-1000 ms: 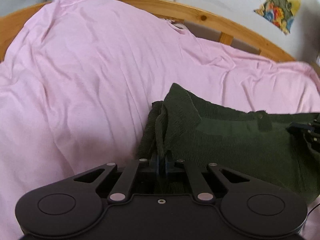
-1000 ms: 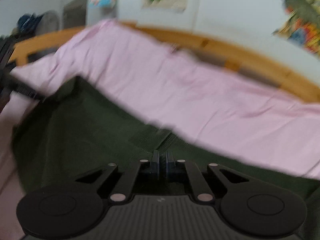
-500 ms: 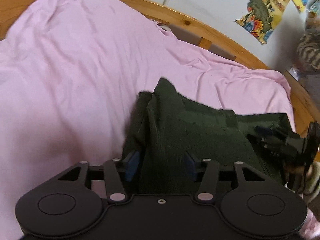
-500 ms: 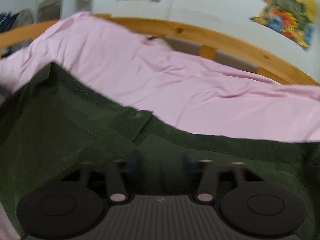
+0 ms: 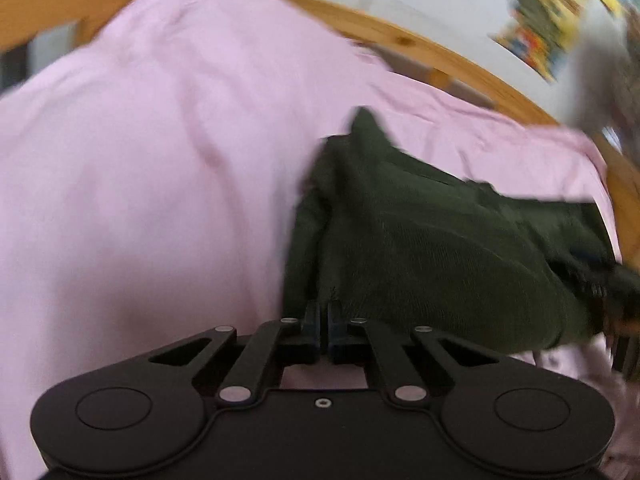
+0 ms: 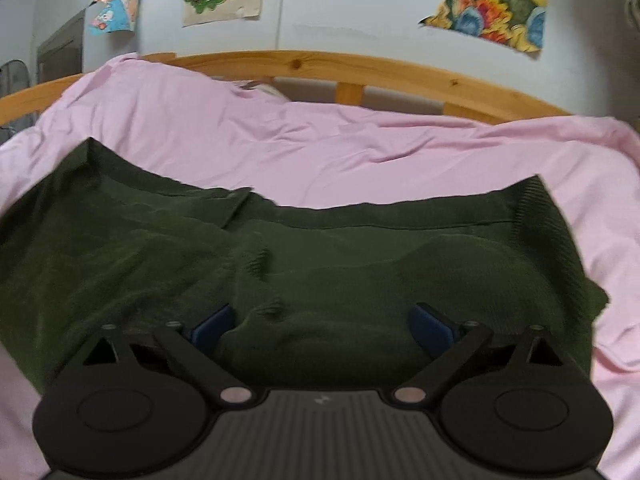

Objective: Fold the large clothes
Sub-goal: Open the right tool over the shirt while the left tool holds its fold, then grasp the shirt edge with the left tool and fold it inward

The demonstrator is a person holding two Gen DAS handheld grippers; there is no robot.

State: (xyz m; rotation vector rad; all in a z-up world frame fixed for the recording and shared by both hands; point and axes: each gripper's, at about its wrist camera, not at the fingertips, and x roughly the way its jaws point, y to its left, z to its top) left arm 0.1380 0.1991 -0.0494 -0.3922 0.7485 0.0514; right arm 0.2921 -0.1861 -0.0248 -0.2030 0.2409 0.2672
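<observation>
A dark green knit garment [image 6: 320, 256] lies folded on the pink bed sheet [image 6: 360, 148]. It also shows in the left wrist view [image 5: 432, 240], blurred. My left gripper [image 5: 323, 318] is shut at the garment's near left edge; whether cloth is pinched between the pads is not clear. My right gripper [image 6: 320, 322] is wide open, its blue pads [image 6: 212, 324] either side of a raised hump of the garment's near edge. The right gripper also shows blurred at the right edge of the left wrist view [image 5: 608, 280].
A wooden bed rail [image 6: 360, 64] curves along the far side of the sheet. Colourful posters [image 6: 492, 4] hang on the pale wall behind. The sheet [image 5: 140, 160] spreads wide to the left of the garment.
My left gripper opened half a second ago and has now shut again at the garment's left edge. My right gripper has opened wide and let go of the garment, which now lies flatter.
</observation>
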